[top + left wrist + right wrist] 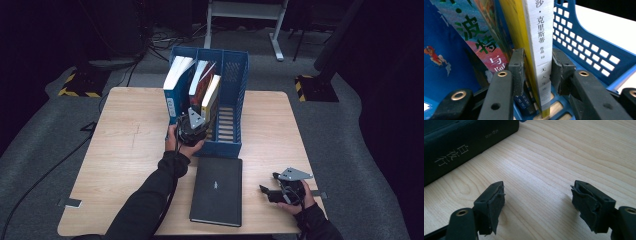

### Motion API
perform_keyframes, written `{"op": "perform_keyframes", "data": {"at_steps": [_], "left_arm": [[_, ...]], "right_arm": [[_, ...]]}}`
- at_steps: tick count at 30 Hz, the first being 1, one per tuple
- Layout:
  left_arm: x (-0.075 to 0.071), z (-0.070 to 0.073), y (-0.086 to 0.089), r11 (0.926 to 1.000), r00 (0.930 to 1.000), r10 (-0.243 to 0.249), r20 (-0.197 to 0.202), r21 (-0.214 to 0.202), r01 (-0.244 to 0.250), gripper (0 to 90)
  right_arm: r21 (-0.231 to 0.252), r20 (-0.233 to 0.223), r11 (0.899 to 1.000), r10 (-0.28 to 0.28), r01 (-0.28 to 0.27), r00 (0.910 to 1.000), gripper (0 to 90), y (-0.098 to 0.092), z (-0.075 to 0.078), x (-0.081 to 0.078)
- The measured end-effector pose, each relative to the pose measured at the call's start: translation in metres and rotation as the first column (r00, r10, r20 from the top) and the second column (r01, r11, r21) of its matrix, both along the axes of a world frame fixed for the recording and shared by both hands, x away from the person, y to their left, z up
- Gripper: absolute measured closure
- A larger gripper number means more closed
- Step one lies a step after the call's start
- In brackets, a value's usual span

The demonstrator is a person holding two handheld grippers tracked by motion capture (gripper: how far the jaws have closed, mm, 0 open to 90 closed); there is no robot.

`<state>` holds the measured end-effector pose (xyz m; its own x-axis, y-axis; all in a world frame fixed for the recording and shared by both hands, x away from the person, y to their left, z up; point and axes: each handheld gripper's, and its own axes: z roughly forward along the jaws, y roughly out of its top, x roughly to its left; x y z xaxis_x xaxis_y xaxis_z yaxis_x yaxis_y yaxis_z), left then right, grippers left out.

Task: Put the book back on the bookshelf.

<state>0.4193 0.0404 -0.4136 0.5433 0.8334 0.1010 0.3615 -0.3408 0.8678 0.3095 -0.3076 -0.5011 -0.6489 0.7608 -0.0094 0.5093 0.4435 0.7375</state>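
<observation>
A blue slotted file rack (235, 65) stands on the wooden table (130, 135) with three books upright in it. My left gripper (199, 116) reaches into the rack from the front. In the left gripper view its pads (517, 67) sit against both sides of a yellow-covered book with a white spine (541, 35), low down near the rack's floor. A thick black book (216, 191) lies flat on the table in front of the rack. My right gripper (266, 190) rests to that book's right, jaws wide apart over bare wood (537, 200), with nothing between them.
Left of the held book stand a colourful book (481, 37) and a blue-covered one (441, 62). The rack's right compartment (227, 122) holds nothing. Cables and a desk frame (245, 15) lie on the floor beyond the table.
</observation>
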Motion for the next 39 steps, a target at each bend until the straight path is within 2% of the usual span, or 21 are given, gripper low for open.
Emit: {"op": "perform_keyframes", "data": {"at_steps": [13,19,23,29,33,34,39], "left_arm": [[0.019,0.000,-0.012,0.9995,0.9994,0.031,-0.017,0.012,-0.031,65.6],[0.023,0.002,-0.014,0.9991,0.9992,0.035,-0.021,0.025,-0.034,65.7],[0.023,0.002,-0.014,0.9992,0.9989,0.038,-0.026,0.016,-0.038,65.6],[0.013,0.003,-0.009,0.9998,0.9999,0.007,-0.016,0.020,-0.007,62.7],[-0.002,0.006,0.004,0.9985,0.9986,-0.052,-0.001,0.015,0.052,61.1],[-0.002,0.006,0.004,0.9985,0.9986,-0.052,-0.001,0.015,0.052,60.9],[-0.019,0.009,0.015,0.9927,0.9929,-0.119,0.003,0.016,0.119,59.4]], "right_arm": [[0.000,0.000,1.000,0.000,0.000,1.0000,26.0,0.000,0.000,0.000],[0.000,0.001,1.000,0.001,-0.001,1.0000,26.0,0.000,0.000,0.000],[0.000,0.000,1.000,0.000,0.000,1.0000,26.0,0.000,0.000,0.000],[0.000,0.000,1.000,0.000,0.000,1.0000,26.0,0.000,0.000,0.000],[0.000,0.000,1.000,0.000,0.000,1.0000,26.0,0.000,0.000,0.000],[0.000,0.000,1.000,0.000,0.000,1.0000,26.0,0.000,0.000,0.000],[0.000,0.000,1.000,0.001,-0.001,1.0000,26.0,0.000,0.000,0.000]]}}
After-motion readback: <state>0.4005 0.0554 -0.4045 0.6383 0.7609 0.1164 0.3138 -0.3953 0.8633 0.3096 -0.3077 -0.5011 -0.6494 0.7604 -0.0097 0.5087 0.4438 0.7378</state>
